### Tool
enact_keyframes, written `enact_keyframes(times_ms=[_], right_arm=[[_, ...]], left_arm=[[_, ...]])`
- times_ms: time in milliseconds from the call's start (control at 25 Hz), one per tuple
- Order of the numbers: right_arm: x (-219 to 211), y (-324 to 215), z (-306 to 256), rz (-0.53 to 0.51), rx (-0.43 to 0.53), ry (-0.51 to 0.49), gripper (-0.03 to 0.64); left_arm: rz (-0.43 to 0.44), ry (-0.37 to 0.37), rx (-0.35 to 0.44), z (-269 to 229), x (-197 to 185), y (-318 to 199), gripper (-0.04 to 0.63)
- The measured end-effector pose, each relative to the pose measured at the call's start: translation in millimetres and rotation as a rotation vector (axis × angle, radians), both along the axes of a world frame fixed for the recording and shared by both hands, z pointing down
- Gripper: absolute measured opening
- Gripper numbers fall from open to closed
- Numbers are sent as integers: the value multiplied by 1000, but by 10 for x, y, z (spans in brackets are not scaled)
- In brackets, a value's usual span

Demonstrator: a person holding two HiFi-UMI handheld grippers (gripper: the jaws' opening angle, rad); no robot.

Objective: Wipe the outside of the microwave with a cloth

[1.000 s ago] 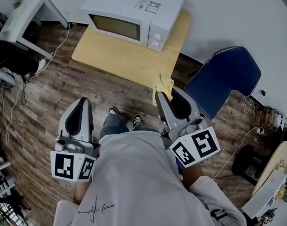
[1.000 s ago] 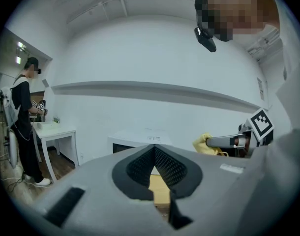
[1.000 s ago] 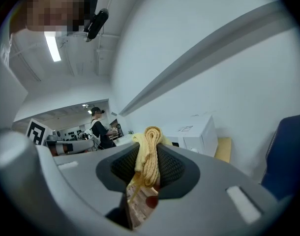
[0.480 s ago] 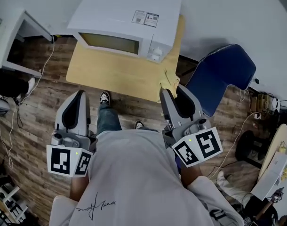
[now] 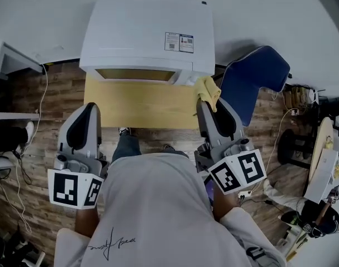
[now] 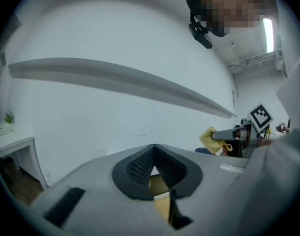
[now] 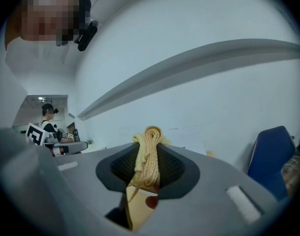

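The white microwave stands on a light wooden table against the wall, its door facing me. A folded yellow cloth is pinched in my right gripper, which is shut on it just off the microwave's front right corner, by the control panel. The right gripper view shows the cloth squeezed between the dark pads. My left gripper hangs over the table's left front edge with its jaws shut and nothing between them; in its own view the pads meet at the tip.
A blue chair stands right of the table, close to my right gripper. A white desk sits at the left. Cables trail over the wooden floor. Bags and clutter lie at the far right.
I have stepped closer to the table, so the microwave now sits straight ahead. The right gripper has carried the cloth up to the microwave's front right corner. The left gripper came forward over the table edge.
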State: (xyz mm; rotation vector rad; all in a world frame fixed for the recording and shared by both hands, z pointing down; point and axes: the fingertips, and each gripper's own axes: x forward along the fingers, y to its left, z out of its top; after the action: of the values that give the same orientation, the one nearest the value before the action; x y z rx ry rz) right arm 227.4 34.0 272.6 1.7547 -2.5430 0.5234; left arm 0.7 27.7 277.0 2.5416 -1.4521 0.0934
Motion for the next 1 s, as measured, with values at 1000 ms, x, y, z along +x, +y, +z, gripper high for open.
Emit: enact_keyframes(times_ms=[1000], right_arm=[[-110, -1300, -426, 126, 40, 326, 112]], left_arm=[[241, -5, 41, 27, -570, -1003, -2]])
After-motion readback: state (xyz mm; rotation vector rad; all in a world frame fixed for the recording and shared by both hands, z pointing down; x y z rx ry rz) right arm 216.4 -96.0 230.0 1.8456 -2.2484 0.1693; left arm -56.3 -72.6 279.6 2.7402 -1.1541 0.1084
